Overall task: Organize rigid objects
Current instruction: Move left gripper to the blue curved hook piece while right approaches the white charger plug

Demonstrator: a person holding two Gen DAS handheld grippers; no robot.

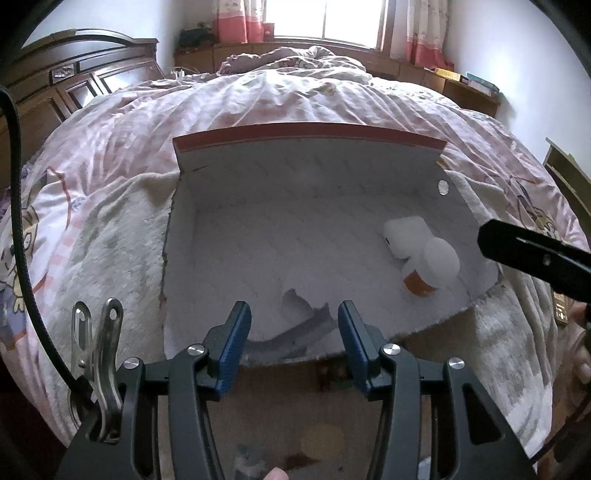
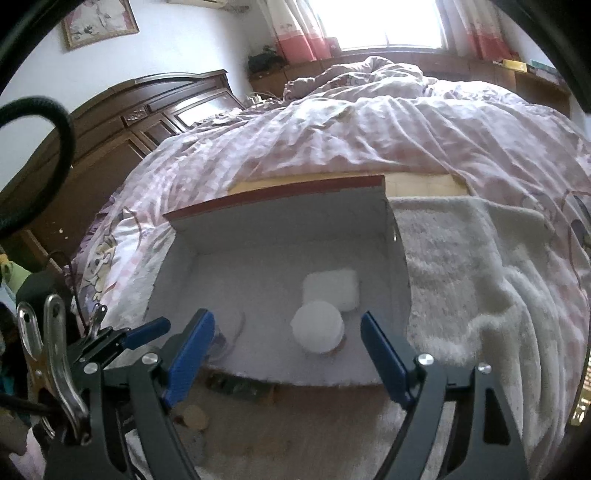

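Box [image 1: 207, 229] holding capped bottle [image 1: 436, 266], left gripper [image 1: 295, 332] and right gripper [image 2: 288, 354] angled down, jaws apart, empty.

a home bedroom, wide bed [image 2: 406, 140] under a rumpled pink patterned duvet, dark carved wooden headboard [image 2: 140, 122], bright window [image 1: 325, 18] with pink-hemmed curtains [image 1: 232, 22], framed picture [image 2: 99, 20] on the wall (print unclear), low wooden ledge [image 1: 469, 92] holding books

Each black-framed gripper [image 1: 294, 325] has blue finger pads, silver screws; black cable [image 1: 22, 206].
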